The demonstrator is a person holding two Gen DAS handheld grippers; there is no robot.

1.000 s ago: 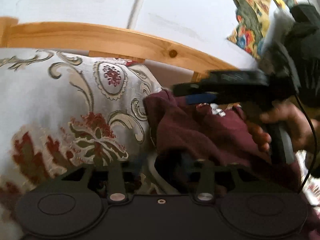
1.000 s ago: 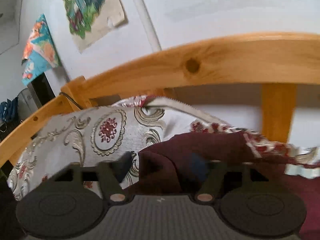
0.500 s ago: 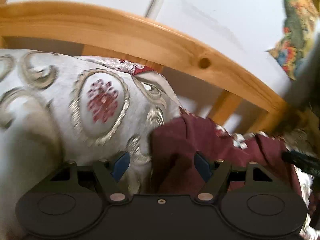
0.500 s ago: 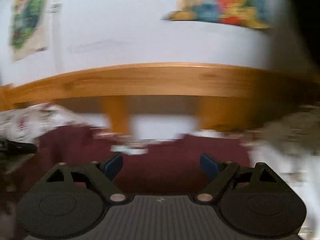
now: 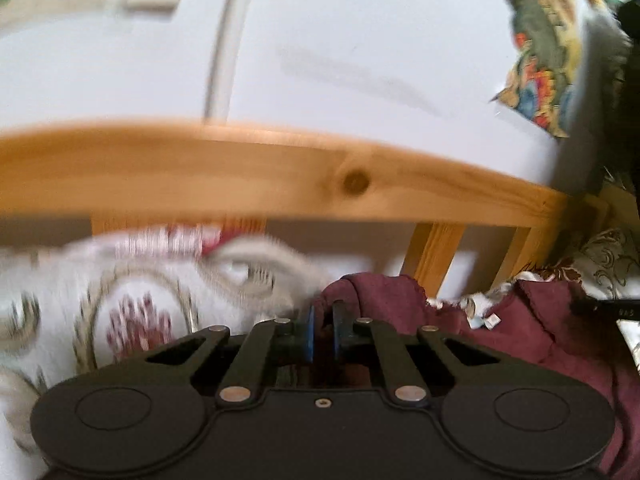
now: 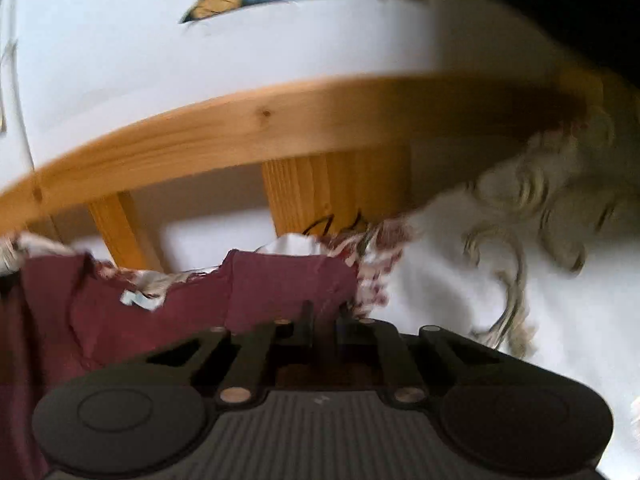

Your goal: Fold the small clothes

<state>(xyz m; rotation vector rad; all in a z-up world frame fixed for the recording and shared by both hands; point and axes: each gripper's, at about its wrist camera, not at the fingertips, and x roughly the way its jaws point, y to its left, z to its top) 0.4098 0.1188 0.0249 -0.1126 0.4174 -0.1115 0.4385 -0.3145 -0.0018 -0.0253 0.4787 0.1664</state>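
Observation:
A maroon garment [image 5: 520, 320] lies on a white bedspread with a red and beige pattern [image 5: 120, 312]. My left gripper [image 5: 323, 312] has its jaws closing tight on the garment's left top corner, and cloth bunches over the blue pads. In the right wrist view the same maroon garment [image 6: 120, 320] stretches to the left. My right gripper [image 6: 324, 308] has its jaws closing on the right top corner, with the cloth pinched between the fingers. A small white label [image 6: 136, 300] shows at the neckline between the two corners.
A wooden headboard rail [image 5: 280, 176] with upright slats [image 6: 304, 200] runs close behind the garment, against a white wall. Colourful posters [image 5: 540, 40] hang on that wall. The bedspread [image 6: 520, 280] spreads out to the right of the right gripper.
Both grippers stood open half a second ago and are now clamped on the garment's top corners. They have drawn apart, the left towards the left and the right towards the right.

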